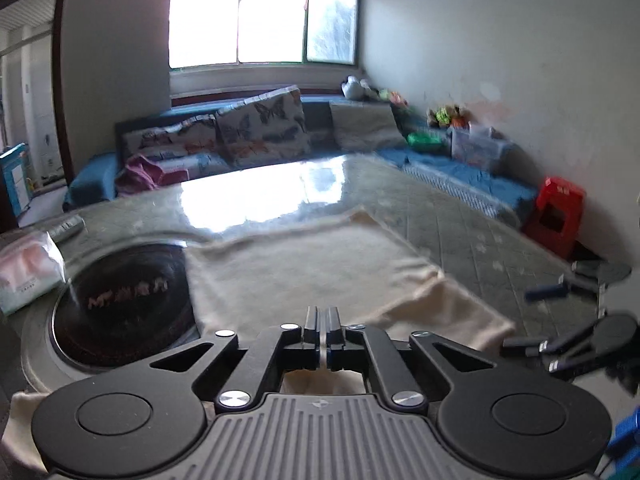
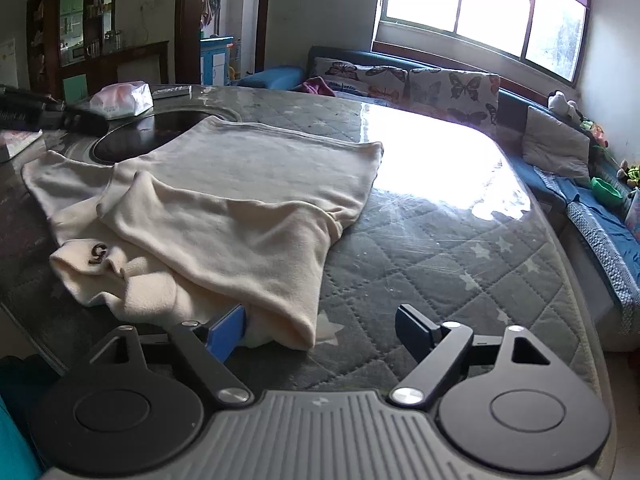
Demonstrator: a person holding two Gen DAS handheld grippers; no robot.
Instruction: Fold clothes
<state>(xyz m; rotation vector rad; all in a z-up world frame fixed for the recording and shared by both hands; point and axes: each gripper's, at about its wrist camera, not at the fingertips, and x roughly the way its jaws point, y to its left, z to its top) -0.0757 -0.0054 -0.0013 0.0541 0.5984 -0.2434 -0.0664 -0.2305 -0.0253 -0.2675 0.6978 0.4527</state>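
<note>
A cream sweater (image 2: 240, 184) lies on the glass-topped table (image 2: 440, 240), one sleeve folded across its body. It also shows in the left wrist view (image 1: 304, 264). My right gripper (image 2: 320, 328) is open and empty, low at the folded sleeve's cuff; its left finger (image 2: 226, 330) touches the cloth. My left gripper (image 1: 322, 334) has its jaws together over the sweater's near edge; cloth shows just behind the jaws, and whether any is pinched is hidden. The right gripper also appears in the left wrist view (image 1: 560, 320).
A dark round hotplate (image 1: 120, 300) is set in the table under the sweater's left side. A tissue pack (image 2: 122, 98) and a remote (image 2: 172, 90) lie at the far left. A sofa with butterfly cushions (image 2: 440, 84) runs behind. A red stool (image 1: 556, 212) stands on the right.
</note>
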